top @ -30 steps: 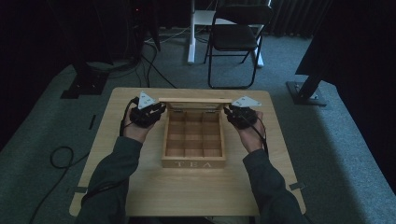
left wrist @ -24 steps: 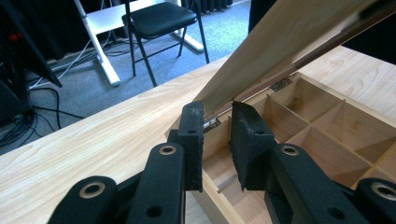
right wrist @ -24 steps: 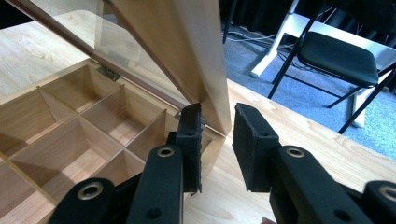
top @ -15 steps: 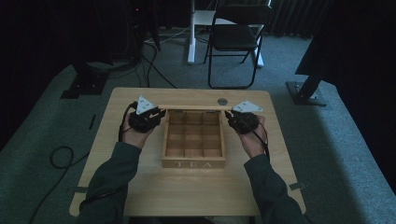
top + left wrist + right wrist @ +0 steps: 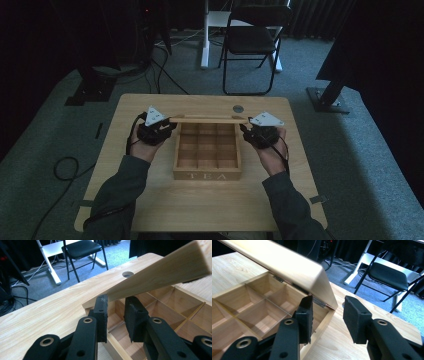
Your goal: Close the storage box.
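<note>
A wooden tea box [image 5: 206, 172] sits mid-table, its compartments bare, lid [image 5: 207, 119] raised at the far edge. The left gripper [image 5: 161, 131] pinches the lid's left corner; the right gripper [image 5: 248, 133], jaws just opening, stands apart beside its right corner.

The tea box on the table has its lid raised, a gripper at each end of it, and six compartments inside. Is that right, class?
Not quite. The tea box holds nine compartments, three rows of three, as the high view shows. The lid is raised, with the left gripper and right gripper at its ends.
</note>
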